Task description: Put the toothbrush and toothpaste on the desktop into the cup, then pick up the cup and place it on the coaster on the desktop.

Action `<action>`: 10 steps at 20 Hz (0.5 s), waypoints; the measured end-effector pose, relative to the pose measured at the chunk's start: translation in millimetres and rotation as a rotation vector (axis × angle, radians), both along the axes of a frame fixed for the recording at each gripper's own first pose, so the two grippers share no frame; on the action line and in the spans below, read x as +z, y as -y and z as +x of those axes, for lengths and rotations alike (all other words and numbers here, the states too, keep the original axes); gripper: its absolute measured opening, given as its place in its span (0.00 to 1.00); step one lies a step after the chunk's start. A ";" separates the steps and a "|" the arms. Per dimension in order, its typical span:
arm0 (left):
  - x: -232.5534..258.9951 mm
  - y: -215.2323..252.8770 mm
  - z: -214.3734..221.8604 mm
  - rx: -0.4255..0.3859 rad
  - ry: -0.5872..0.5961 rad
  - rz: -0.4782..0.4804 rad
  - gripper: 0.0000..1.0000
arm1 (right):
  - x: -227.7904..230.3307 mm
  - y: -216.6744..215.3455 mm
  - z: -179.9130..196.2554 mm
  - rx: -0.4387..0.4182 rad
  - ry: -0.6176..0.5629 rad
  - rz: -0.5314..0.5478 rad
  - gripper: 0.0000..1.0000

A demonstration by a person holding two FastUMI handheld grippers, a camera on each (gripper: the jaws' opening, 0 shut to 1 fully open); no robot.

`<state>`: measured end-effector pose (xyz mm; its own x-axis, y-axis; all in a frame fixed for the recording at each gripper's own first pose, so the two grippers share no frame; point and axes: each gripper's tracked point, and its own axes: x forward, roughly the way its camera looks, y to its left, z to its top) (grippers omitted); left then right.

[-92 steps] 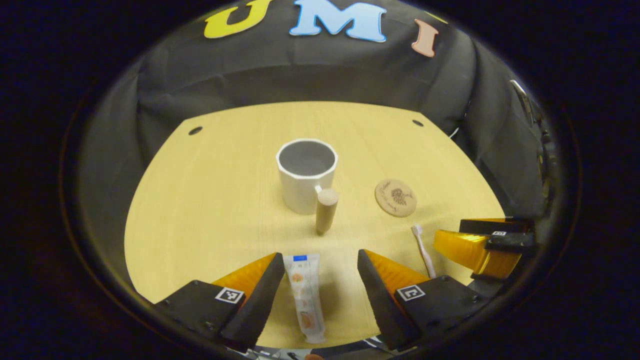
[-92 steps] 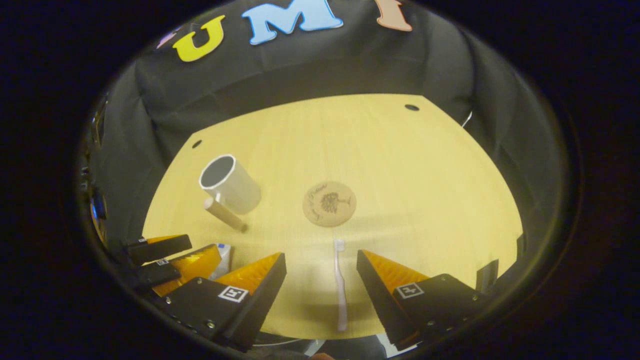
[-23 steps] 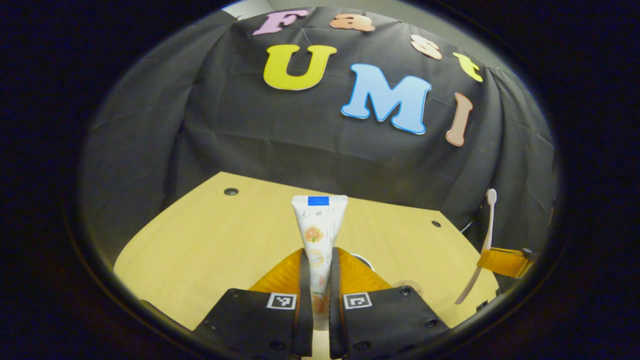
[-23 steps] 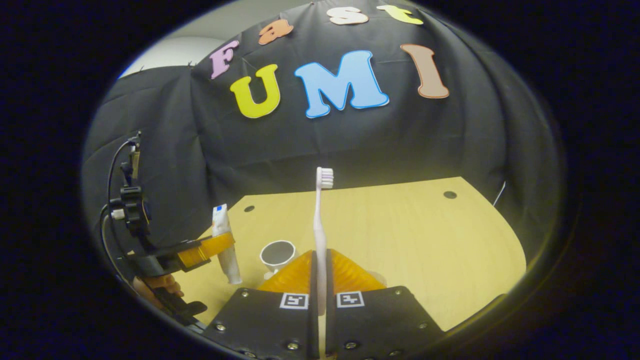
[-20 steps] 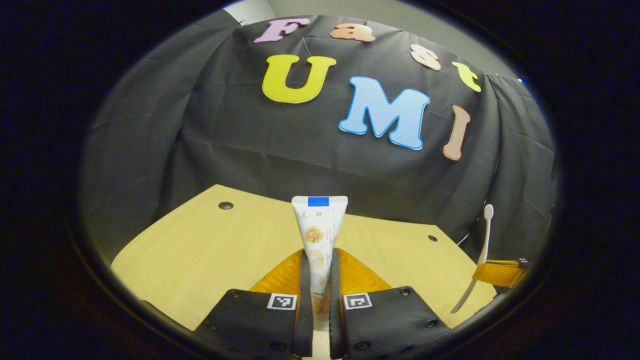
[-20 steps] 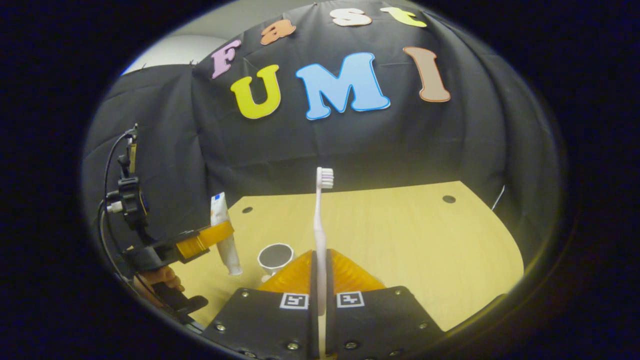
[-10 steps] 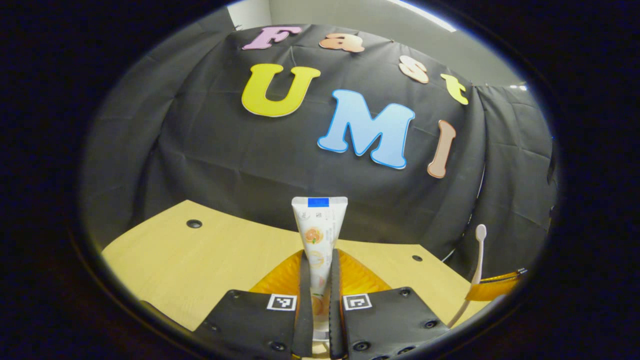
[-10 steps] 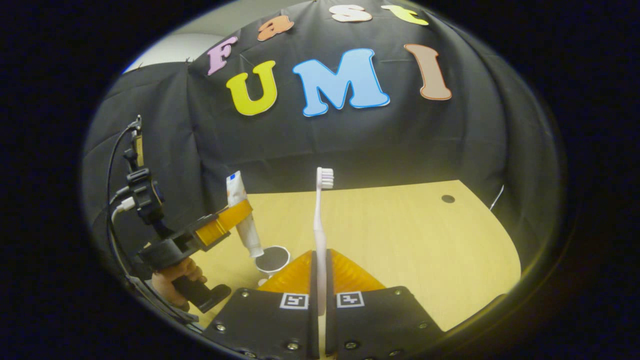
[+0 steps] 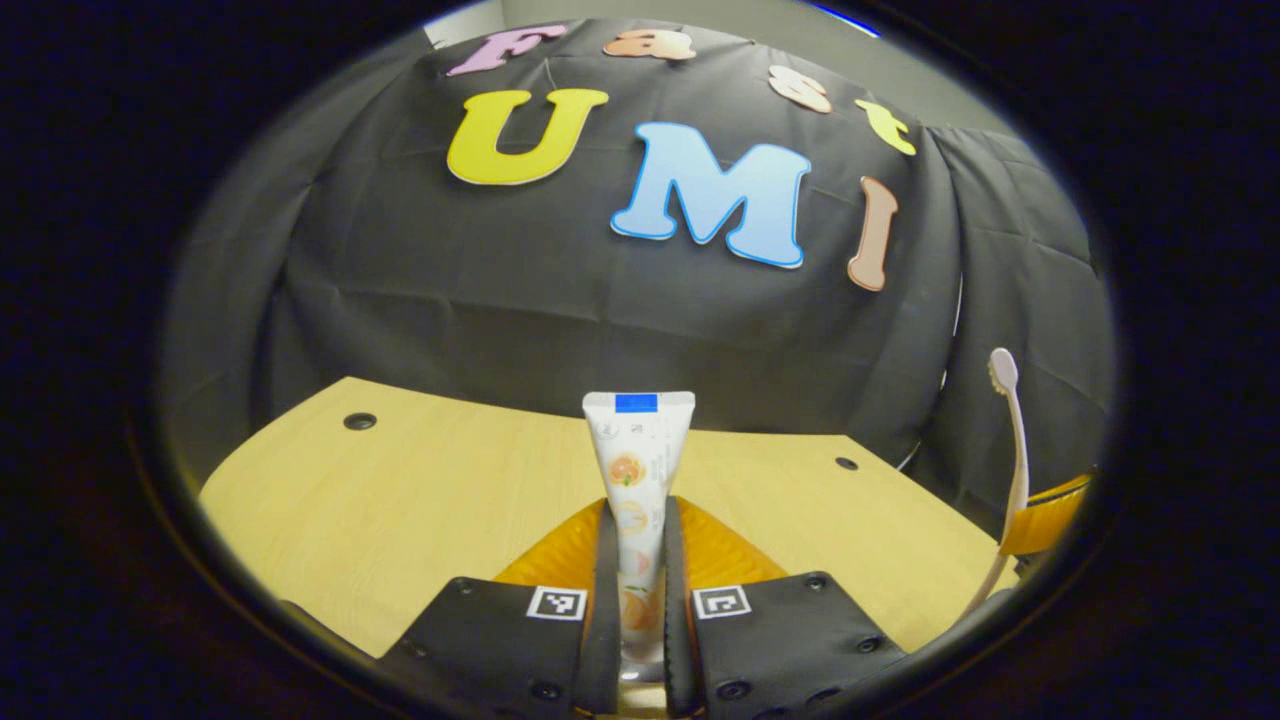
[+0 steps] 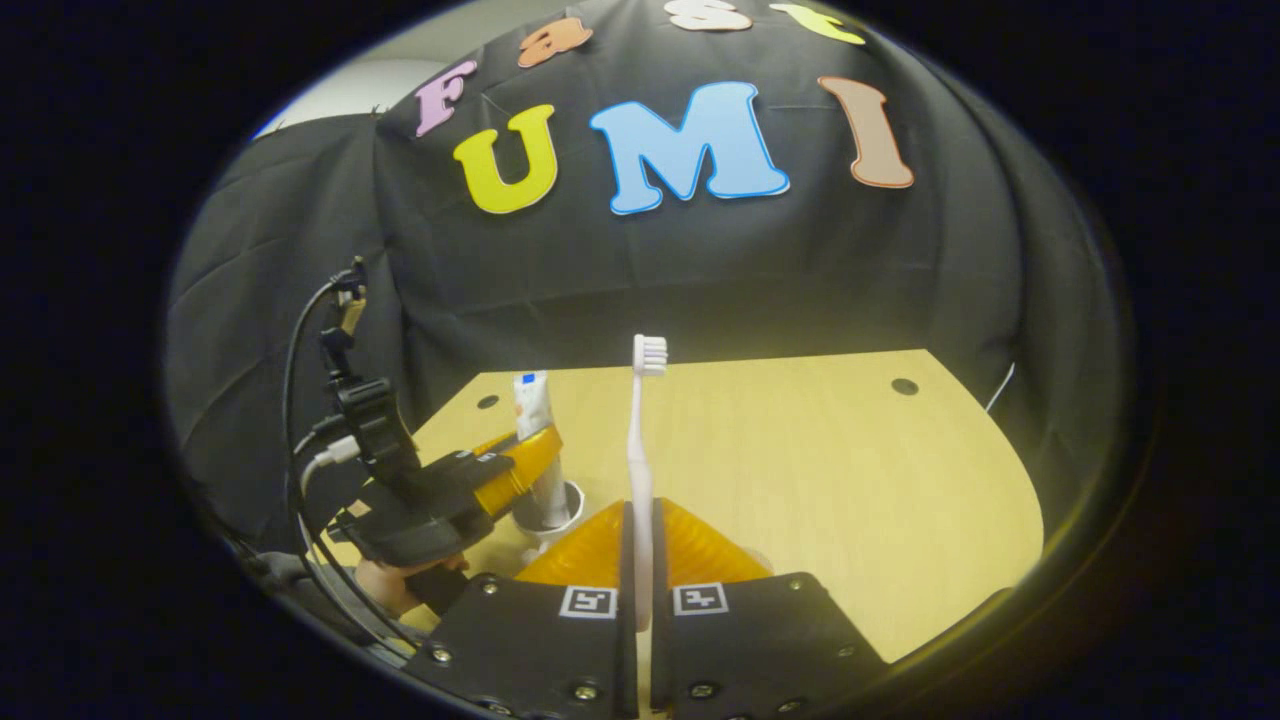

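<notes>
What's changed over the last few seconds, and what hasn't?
Both grippers closed on their items and lifted them off the table. The left gripper then carried the toothpaste over and lowered its bottom end into the cup. The right gripper still holds the toothbrush upright, not yet at the cup.

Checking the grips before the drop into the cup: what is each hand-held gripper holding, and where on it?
The left hand-held gripper clamps the toothpaste on its lower half; the right hand-held gripper clamps the toothbrush on its lower handle.
</notes>
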<state>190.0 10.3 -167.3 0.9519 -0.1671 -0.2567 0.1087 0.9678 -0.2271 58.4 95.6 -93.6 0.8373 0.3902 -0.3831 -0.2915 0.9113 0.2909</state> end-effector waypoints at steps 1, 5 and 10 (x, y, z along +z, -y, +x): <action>-2.2 1.6 -2.7 -0.007 -0.011 0.007 0.24 | -0.5 -0.6 0.5 0.003 -0.004 0.000 0.06; -13.2 7.7 -14.3 -0.040 -0.043 0.050 0.31 | -1.4 -4.7 1.4 0.009 -0.010 0.006 0.06; -31.6 7.8 -26.3 -0.055 -0.107 0.076 0.39 | -1.1 -12.3 3.8 0.018 -0.012 0.018 0.06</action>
